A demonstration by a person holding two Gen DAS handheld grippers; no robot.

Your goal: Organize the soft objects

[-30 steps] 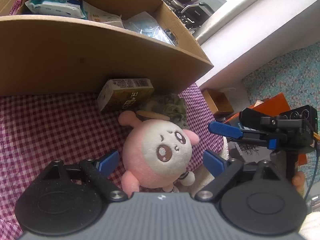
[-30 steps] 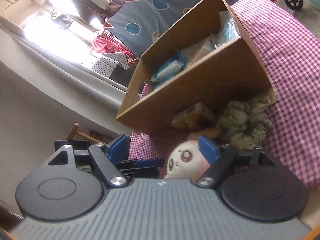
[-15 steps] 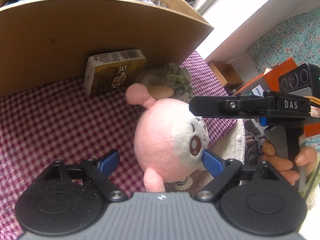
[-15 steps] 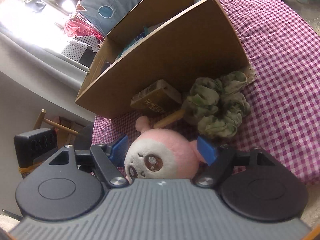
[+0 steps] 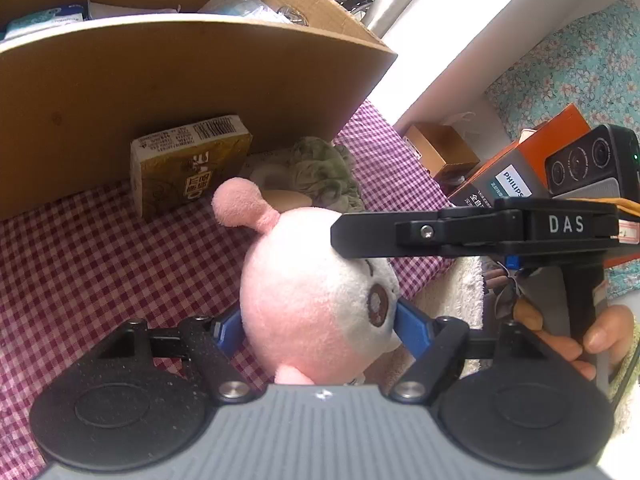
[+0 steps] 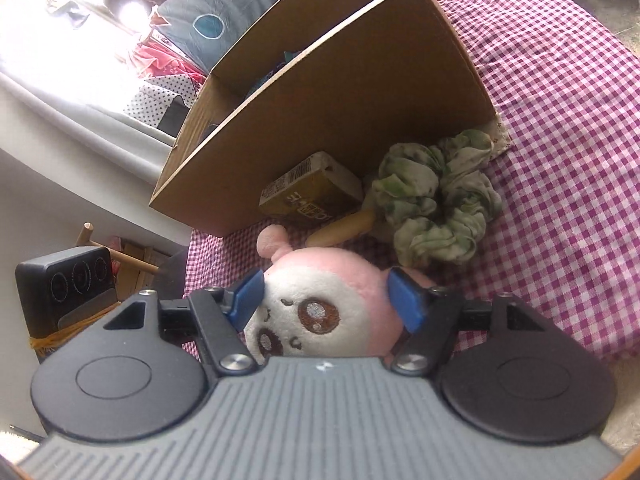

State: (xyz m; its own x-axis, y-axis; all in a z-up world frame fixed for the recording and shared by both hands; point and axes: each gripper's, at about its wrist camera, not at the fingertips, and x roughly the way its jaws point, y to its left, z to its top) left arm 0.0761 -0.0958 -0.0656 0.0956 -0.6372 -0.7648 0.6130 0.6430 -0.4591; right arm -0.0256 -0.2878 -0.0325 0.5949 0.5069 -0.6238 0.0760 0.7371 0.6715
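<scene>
Left gripper [image 5: 318, 326]: ribbed grey housing, two black textured discs, black link arms with silver screws, blue pads. Right gripper [image 6: 326, 298] same build; from left wrist view, its black side bar reads "DAS" at 3 o'clock, black triple-lens camera block above, yellow band. Hand [image 5: 592, 340] on black handle.

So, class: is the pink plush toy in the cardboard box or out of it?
Out. The pink plush toy lies on the checked cloth in front of the cardboard box, between both grippers' blue fingers.

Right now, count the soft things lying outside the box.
2: pink plush toy between both grippers; green scrunchie behind it by the cardboard box. Others may be hidden.
</scene>
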